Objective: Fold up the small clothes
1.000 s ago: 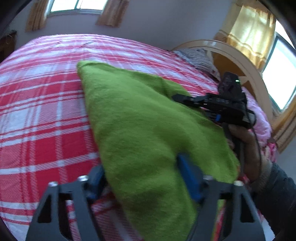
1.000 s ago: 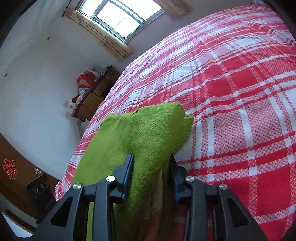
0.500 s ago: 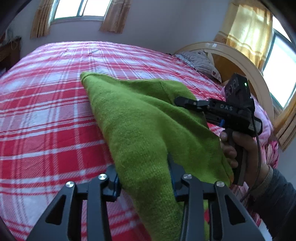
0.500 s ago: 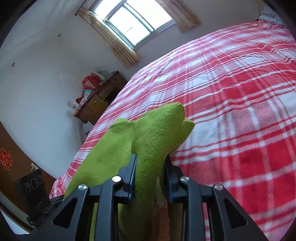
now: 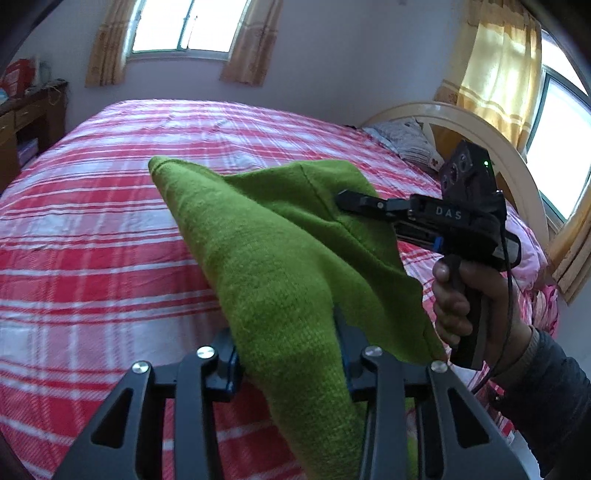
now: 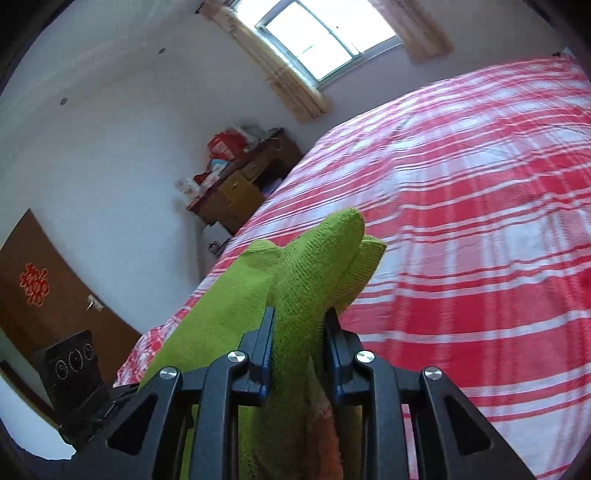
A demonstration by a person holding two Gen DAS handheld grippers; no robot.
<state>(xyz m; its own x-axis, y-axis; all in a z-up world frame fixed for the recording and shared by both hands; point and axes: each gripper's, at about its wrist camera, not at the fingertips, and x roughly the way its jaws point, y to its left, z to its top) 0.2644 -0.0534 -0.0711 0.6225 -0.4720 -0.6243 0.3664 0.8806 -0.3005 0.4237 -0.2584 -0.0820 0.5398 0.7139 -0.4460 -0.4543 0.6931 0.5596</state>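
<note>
Green garment (image 5: 288, 266): fuzzy knit; bedspread (image 5: 92, 229): woven plaid cloth.

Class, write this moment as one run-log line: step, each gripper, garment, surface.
step: lift for fold | left gripper: shut on green knit garment | right gripper: shut on green knit garment | garment: held above plaid bed

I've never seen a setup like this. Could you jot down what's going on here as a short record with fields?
Setting: bedroom, bed with red plaid cover
Item: green knit garment
Left gripper: shut on the garment
Right gripper: shut on the garment
Garment state: lifted between both grippers, draped, fold unfinished
Background: wooden dresser, curtained window
</note>
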